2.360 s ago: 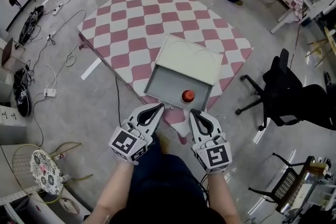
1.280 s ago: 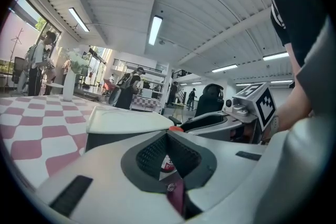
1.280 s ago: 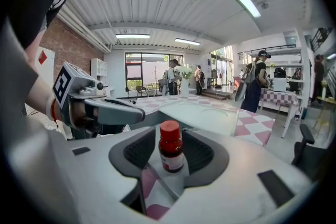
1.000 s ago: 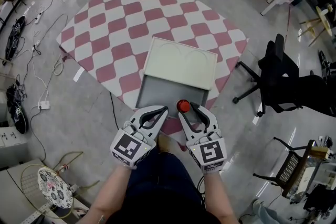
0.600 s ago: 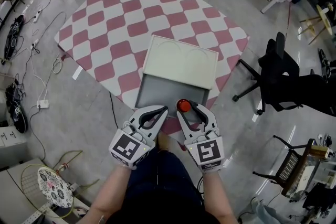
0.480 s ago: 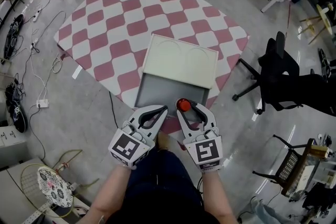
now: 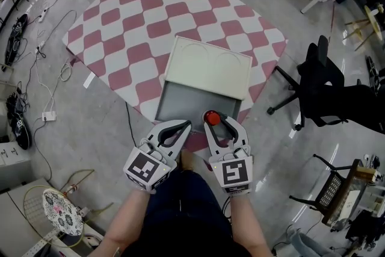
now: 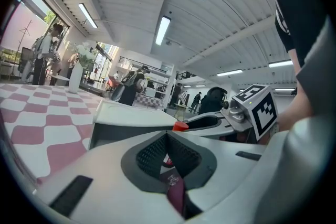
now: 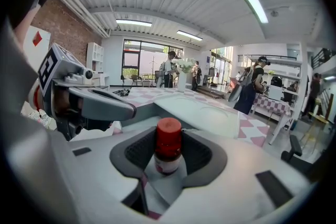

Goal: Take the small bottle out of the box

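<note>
Bottle, small and red-capped, stands upright at the near edge of the open grey box. It sits between the jaws of the right gripper, which are closing around it. Just beside, the left gripper hovers with jaws together and empty.

Red-capped small bottle upright in open box.

The head view looks steeply down on the box; both gripper views face it low and close.
</note>
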